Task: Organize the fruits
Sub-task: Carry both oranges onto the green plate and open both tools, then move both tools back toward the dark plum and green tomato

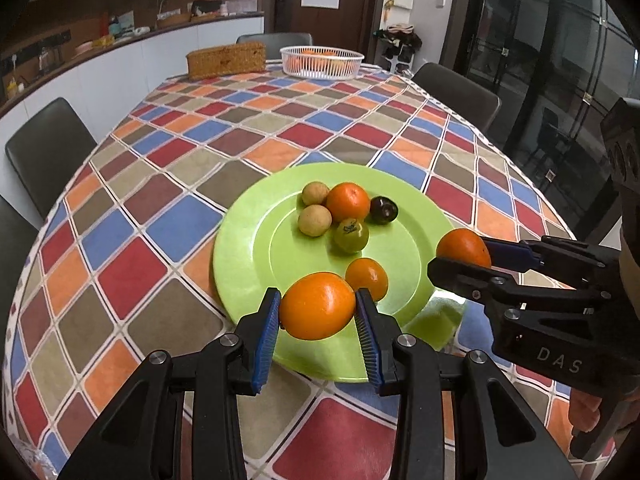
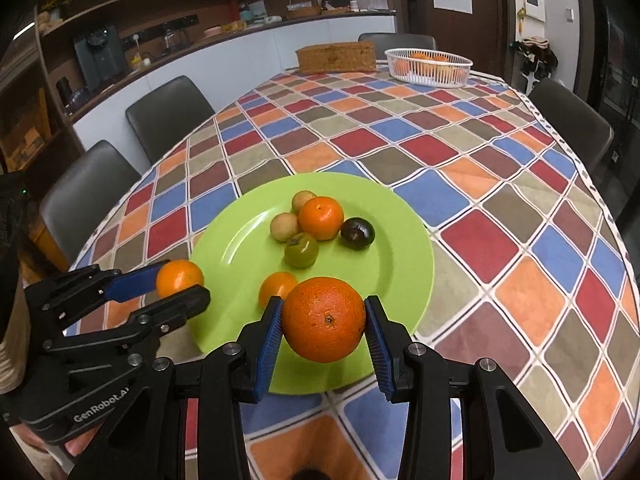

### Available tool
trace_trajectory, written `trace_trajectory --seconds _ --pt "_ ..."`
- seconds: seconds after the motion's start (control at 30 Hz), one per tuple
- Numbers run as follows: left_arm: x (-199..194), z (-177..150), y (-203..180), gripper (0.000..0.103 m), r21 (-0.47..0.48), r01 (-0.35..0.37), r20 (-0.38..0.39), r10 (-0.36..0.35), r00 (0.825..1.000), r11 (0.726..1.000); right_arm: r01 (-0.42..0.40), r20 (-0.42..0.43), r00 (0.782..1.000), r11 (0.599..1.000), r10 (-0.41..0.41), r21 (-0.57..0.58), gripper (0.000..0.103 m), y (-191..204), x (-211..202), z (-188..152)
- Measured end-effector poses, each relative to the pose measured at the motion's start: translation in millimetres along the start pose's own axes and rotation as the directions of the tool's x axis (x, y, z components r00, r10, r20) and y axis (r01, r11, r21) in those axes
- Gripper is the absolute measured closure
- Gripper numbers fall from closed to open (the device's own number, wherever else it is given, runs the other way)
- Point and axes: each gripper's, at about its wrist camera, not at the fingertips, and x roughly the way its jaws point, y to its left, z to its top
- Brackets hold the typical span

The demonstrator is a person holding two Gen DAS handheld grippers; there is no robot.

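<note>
Two fruits are in hand, a smooth orange fruit [image 1: 317, 306] clamped in the left gripper [image 1: 317, 312] and a dimpled orange [image 2: 324, 319] in the right gripper [image 2: 325, 322], both above the green plate [image 1: 248, 240], where six fruits lie ahead; placing them seems left.

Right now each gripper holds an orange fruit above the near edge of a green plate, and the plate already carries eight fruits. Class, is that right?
Not quite: the count is wrong. The green plate carries six fruits, not eight, as the right wrist view shows. The rest stands: the left gripper holds an orange fruit, and the right gripper holds an orange, above the plate's near edge.
</note>
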Motion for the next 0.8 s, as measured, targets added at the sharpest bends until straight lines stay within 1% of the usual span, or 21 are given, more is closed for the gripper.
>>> trace_trajectory --seconds 0.1,0.2,0.27,0.33,0.43,0.57,0.63,0.8 --pt "3.5 -0.1 -1.7 0.065 -0.001 -0.002 -0.01 0.002 1.0 1.0 0.003 -0.013 1.0 1.0 -0.003 -0.001 0.061 -0.5 6.5 0.4" --pt "-4.9 -0.5 -1.1 0.052 -0.013 -0.012 0.018 0.012 1.0 1.0 0.031 -0.017 0.999 0.999 -0.031 0.016 0.06 -4.5 8.1 -0.7" --pt "-13.1 -1.3 -2.7 0.051 -0.007 -0.015 0.039 0.016 0.999 1.0 0.036 -0.009 0.999 0.999 -0.036 0.028 0.06 -8.1 4.1 -2.4" --pt "-22.4 -2.6 -6.3 0.051 0.009 -0.034 0.054 0.034 0.998 0.999 0.039 -0.002 0.999 0.999 -0.039 0.037 0.06 -11.6 -1.6 -3.9" --pt "-37.8 -6.7 -14.3 0.051 0.04 -0.053 0.08 0.05 0.996 0.998 0.03 0.018 0.999 0.998 -0.031 0.048 0.06 -15.0 -17.2 -8.5" --pt "-59.9 -13.8 -25.6 0.049 0.069 -0.059 0.115 0.05 0.992 0.996 0.02 0.05 0.998 0.999 -0.022 0.033 0.06 -11.9 -38.6 -16.5" --pt "-70.3 -17.3 -29.6 0.047 0.076 -0.063 0.129 0.053 0.99 0.995 0.019 0.068 0.997 1.0 -0.02 0.018 0.06 -8.7 -51.8 -22.1" --pt "-97.4 -29.4 -39.5 0.043 0.075 -0.048 0.16 0.036 0.986 0.996 0.009 0.107 0.994 1.0 -0.008 -0.014 0.06 -0.4 -82.5 -38.2"
